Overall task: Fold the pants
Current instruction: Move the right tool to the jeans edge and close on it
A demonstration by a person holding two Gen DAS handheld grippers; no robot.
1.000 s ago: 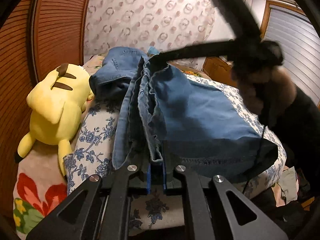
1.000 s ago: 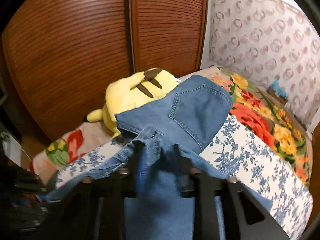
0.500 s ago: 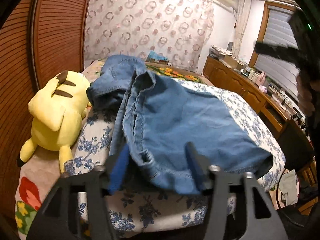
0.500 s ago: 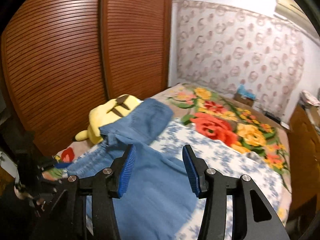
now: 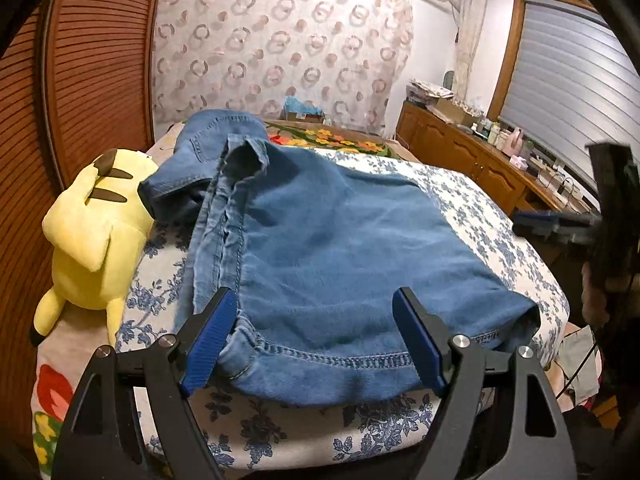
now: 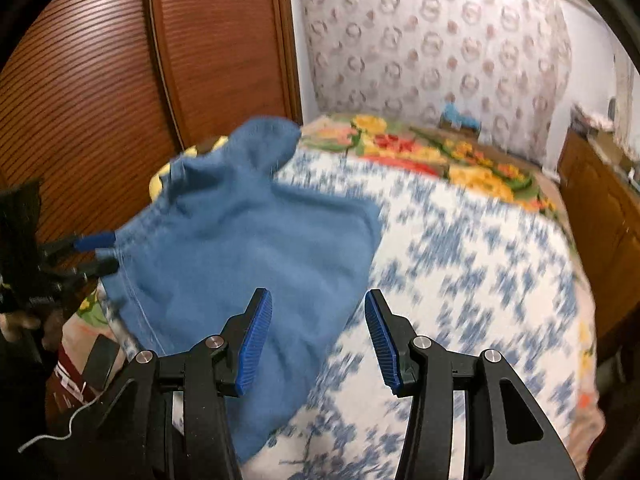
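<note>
Both the left gripper (image 5: pixel 316 340) and the right gripper (image 6: pixel 316 336) have just opened and let go, holding nothing, so the folded blue denim pants (image 5: pixel 328 240) lie on the flowery bed (image 5: pixel 480 216).

Warm, soft room light fills both round, bent pictures, whose corners go black. The left wrist picture is sharp. The right wrist picture is smeared with blur.

Left gripper (image 5: pixel 316 340) jaws just opened wide; right gripper (image 6: pixel 318 340) open, empty
</note>
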